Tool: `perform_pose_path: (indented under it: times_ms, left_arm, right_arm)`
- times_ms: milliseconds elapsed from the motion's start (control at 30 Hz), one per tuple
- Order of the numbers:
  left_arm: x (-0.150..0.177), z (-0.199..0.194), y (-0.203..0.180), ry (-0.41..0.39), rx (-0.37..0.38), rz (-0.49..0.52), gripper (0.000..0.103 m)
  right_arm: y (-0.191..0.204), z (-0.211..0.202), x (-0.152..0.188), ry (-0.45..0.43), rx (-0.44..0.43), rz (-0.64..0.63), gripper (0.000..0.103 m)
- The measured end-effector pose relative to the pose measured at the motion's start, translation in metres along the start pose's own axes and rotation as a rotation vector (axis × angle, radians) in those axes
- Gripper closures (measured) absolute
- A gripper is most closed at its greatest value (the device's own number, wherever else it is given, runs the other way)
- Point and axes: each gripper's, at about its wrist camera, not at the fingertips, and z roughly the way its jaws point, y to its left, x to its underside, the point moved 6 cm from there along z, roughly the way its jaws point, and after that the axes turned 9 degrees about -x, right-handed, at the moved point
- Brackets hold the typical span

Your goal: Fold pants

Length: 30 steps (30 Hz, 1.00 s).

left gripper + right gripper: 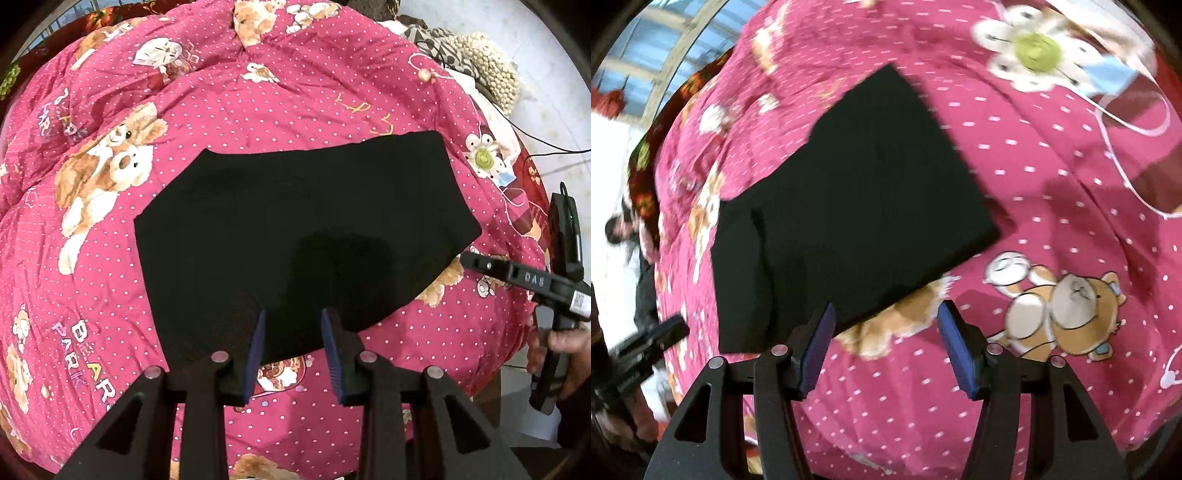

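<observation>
Pants (295, 229), black, lie folded flat as a compact many-sided block on the pink dotted quilt (277, 92) with bear prints, which covers a bed. Left tool (293, 350): blue-padded fingers spread moderately apart, nothing between them; the near edge of the pants lies just ahead of and partly between the fingertips in the left wrist view, and whether the pads touch the cloth cannot be told. Right tool (886, 347): fingers spread wide, holding nothing; it sits off the near right corner of the pants, over bare quilt and a bear print (1067, 314). In the left view the right tool's black body appears at the right margin, its tip just beside the right corner of the pants. Right wrist view is motion-blurred. Edges: pants' outline is straight and clean on far and right sides; a stepped layer edge shows along the left side in the right view. Open quilt surrounds the pants on all sides, widest toward the far end and left. A beaded cushion (491, 70) and patterned cloth sit at the far right corner, well apart.
</observation>
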Motion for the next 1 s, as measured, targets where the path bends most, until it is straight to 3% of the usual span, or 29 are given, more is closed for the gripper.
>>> perform_pose_path:
  times_ms: [167,500,600,733,800,900,1000]
  left_arm:
    - [-0.005,0.006,-0.003,0.019,0.000,0.004,0.069]
    - [-0.009,0.020,-0.011,0.062,0.002,0.018,0.069]
    - [-0.010,0.026,-0.007,0.078,0.002,-0.001,0.069]
    - [-0.011,0.034,0.007,0.098,0.003,-0.066,0.069]
    - [-0.010,0.037,0.015,0.103,0.001,-0.092,0.069]
    - [-0.008,0.041,0.026,0.117,-0.004,-0.126,0.069]
    - [-0.005,0.045,0.037,0.129,-0.008,-0.154,0.069]
  right_arm:
    - [-0.024,0.002,-0.011,-0.023,-0.015,0.087,0.043]
    - [-0.041,0.013,-0.037,-0.040,-0.002,0.108,0.043]
    - [-0.041,0.014,-0.042,-0.039,0.033,0.093,0.043]
    - [-0.035,-0.011,-0.047,-0.127,0.160,0.040,0.043]
    - [-0.020,-0.023,-0.049,-0.171,0.180,-0.028,0.043]
    - [0.013,-0.018,-0.050,-0.150,0.107,-0.135,0.043]
    - [0.049,0.018,-0.041,-0.006,-0.082,-0.204,0.043]
